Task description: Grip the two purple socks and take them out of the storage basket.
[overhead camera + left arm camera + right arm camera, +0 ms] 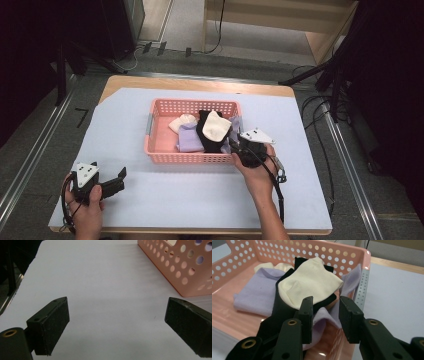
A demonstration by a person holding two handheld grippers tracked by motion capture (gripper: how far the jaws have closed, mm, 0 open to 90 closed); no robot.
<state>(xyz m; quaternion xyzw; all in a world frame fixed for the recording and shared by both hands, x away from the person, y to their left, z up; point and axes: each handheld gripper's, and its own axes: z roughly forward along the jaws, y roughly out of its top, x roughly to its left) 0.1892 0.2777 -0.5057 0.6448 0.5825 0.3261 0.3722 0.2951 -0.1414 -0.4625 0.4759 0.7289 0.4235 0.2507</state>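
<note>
The pink basket (161, 132) sits in the middle of the high view on the pale worktop (200, 200), and the clothes are heaped toward its right end: a cream sock (308, 285) on top, a black garment (279, 312) under it, and lavender cloth (254, 293) spreading to both sides.

The right hand-held gripper (325, 312) sits at the basket's lower right corner in the high view. In its own view the jaws stand a little apart, not closed on anything, with a fold of lavender cloth and the edge of the black garment lying between and just beyond them. Whether the pads already touch the fabric cannot be told.

The main risk, as I judge it, is a mixed grab: the layers overlap so closely at this corner that closing here may pinch lavender and black together, and a lift may drag the cream sock along or tip it out over the rim. The jaws are also near the basket's grey corner post (362, 287); a closing or pull that catches the wall could slide or tilt the light basket, since nothing steadies it.

The left hand-held gripper (117, 317) is at the lower left of the high view, jaws wide open over bare worktop, well apart from the basket, so it offers no bracing.
</note>
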